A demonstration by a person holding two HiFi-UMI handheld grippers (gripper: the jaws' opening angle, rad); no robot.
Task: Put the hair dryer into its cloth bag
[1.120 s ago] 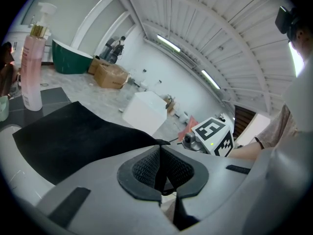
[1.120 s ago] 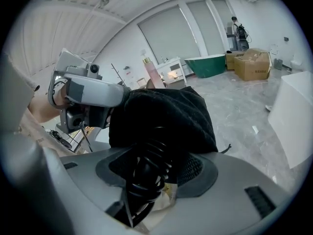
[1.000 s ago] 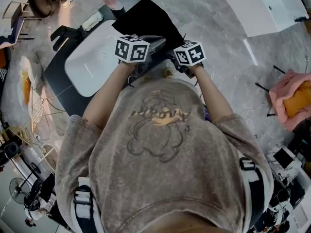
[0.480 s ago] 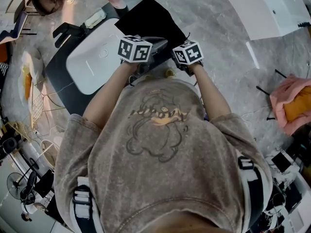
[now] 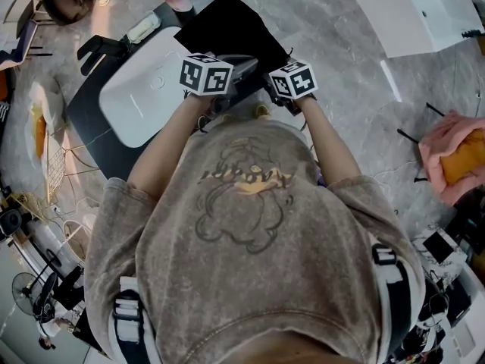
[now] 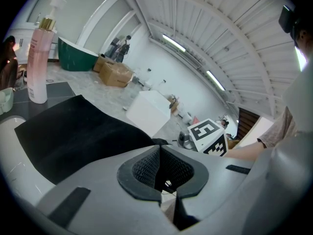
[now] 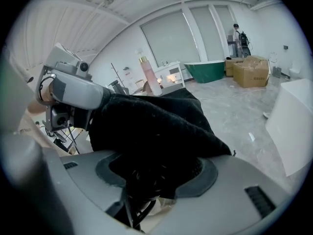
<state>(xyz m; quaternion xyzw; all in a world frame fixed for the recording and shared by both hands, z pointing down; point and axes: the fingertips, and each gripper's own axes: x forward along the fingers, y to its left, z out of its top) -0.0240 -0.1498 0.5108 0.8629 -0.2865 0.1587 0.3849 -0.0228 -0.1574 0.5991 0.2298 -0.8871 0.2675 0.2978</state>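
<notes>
The black cloth bag lies on the dark worktop beside a white basin, its near end bunched up towards the person. The right gripper has its fingers part-way apart, clamped on that bulky bunch of cloth, and a dark cord hangs beneath. The hair dryer itself cannot be made out. The left gripper has its fingers pressed together at the bag's edge; whether they pinch cloth is unclear.

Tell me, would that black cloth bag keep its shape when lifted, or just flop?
Probably floppy: the cloth bag bunches in soft folds between the jaws of the right gripper. Likely light too, since its free end lies thin and flat. The fuzzy-looking weave should resist slipping, though that's a guess.
</notes>
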